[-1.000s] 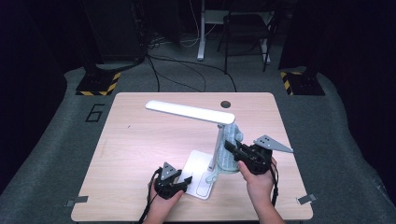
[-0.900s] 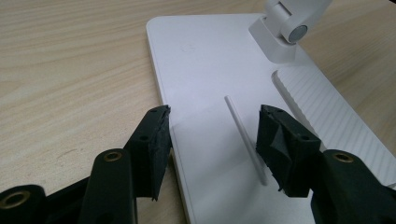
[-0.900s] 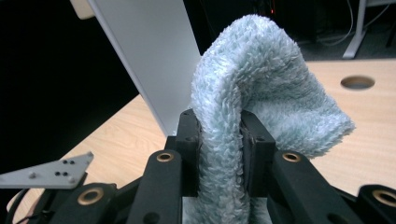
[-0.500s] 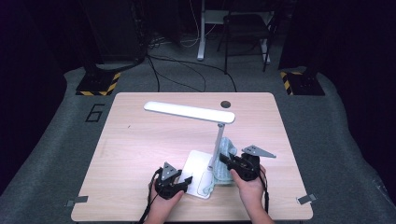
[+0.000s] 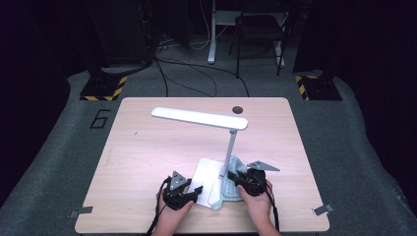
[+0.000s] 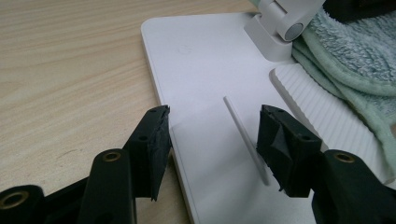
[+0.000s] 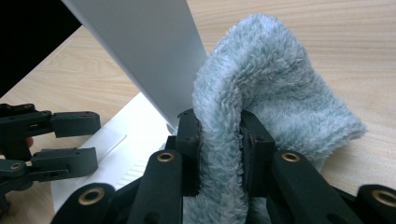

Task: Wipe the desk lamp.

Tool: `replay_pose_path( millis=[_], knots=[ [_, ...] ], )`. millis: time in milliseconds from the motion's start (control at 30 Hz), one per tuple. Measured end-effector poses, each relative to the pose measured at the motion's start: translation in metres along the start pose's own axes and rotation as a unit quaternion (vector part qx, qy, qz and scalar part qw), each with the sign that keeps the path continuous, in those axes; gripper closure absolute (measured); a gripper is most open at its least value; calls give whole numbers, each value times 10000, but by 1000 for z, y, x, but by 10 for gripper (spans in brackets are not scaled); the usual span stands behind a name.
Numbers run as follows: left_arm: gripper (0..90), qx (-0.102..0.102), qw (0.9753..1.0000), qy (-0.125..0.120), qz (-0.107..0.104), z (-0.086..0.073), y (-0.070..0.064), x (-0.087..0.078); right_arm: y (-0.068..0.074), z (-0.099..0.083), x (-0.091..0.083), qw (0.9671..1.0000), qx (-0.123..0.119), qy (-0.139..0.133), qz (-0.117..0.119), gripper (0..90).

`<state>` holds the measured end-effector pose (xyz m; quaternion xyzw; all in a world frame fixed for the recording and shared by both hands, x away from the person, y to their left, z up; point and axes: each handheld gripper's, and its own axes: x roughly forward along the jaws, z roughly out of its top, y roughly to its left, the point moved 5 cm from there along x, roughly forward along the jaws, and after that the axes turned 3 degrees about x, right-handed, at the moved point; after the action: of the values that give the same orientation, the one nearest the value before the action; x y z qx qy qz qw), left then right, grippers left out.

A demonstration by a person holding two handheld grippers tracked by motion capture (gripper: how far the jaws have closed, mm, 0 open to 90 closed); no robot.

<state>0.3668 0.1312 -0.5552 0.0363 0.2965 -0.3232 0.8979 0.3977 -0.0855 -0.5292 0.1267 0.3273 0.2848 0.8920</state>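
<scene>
The right gripper (image 7: 218, 140) is clamped on a green cloth (image 7: 275, 88) beside the lamp (image 5: 199, 118) post. The lamp's long head lies left to right across the table (image 5: 137, 147). The left gripper (image 6: 212, 140) is wide apart over the lamp base (image 6: 205, 60), holding nothing.

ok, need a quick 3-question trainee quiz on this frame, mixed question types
1. True or false: the right gripper is shut on the cloth.
2. The left gripper is: A) shut on the lamp's stem B) open over the lamp's base C) holding the cloth.
3. Fill in: the cloth lies beside the lamp's ____, on the person's right side of it.

Key: 1 true; 2 B; 3 stem.
</scene>
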Motion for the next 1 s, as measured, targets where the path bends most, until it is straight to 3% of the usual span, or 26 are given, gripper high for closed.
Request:
replay_pose_path(
  millis=[333, 600, 800, 1000],
  knots=[
    [439, 9, 10000, 11, -2, 0, 0, 0, 8, 18, -19, 9985, 173, -375, 372, 734],
    [439, 6, 10000, 1, 5, 0, 0, 0, 23, 49, -47, 9960, 7, -711, 537, 733],
    [439, 19, 10000, 49, -23, 0, 0, -1, 38, 75, -70, 9928, -141, -994, 655, 732],
    [440, 97, 9999, -36, 99, 0, -2, 0, 53, 103, -93, 9880, -392, -1295, 740, 732]
  ],
)
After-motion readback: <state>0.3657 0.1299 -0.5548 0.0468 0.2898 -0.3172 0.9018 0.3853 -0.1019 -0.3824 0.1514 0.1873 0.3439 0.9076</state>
